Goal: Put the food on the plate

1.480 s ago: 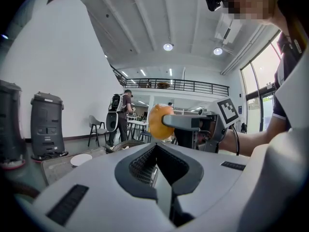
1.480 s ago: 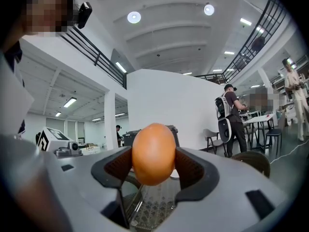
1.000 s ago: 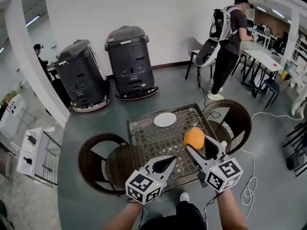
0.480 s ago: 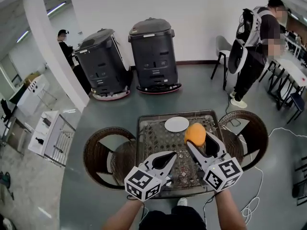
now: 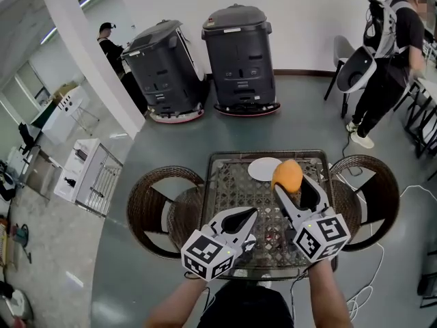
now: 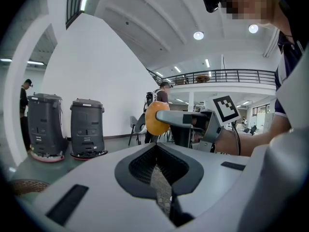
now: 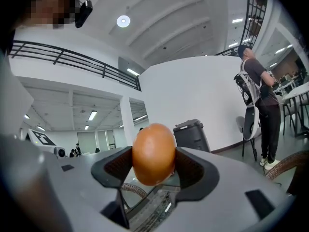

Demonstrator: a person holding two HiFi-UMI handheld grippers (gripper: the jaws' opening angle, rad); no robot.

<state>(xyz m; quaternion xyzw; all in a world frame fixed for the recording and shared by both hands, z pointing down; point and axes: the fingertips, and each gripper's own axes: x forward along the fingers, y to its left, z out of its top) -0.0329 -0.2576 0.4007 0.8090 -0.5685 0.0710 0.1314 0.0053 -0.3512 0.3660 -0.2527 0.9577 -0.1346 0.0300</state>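
A round orange piece of food (image 5: 287, 175) is held in the air over the table, just right of the white plate (image 5: 262, 169) at the table's far edge. My right gripper (image 5: 289, 183) is shut on it; in the right gripper view the food (image 7: 153, 153) fills the gap between the two dark pads. My left gripper (image 5: 244, 219) hovers over the near left part of the table, shut with nothing in it. From the left gripper view I see the food (image 6: 154, 118) gripped at the tip of the right gripper (image 6: 166, 117).
The plate lies on a small square table (image 5: 235, 186) with a woven top. Wicker chairs stand left (image 5: 158, 210) and right (image 5: 375, 193) of it. Two dark wheeled machines (image 5: 239, 60) stand behind. A person (image 5: 392, 60) stands at the back right. A cable (image 5: 362, 289) lies on the floor.
The right gripper has carried the orange food forward, closer to the plate. The head view has swung to the left. The left gripper stays shut near the front edge.
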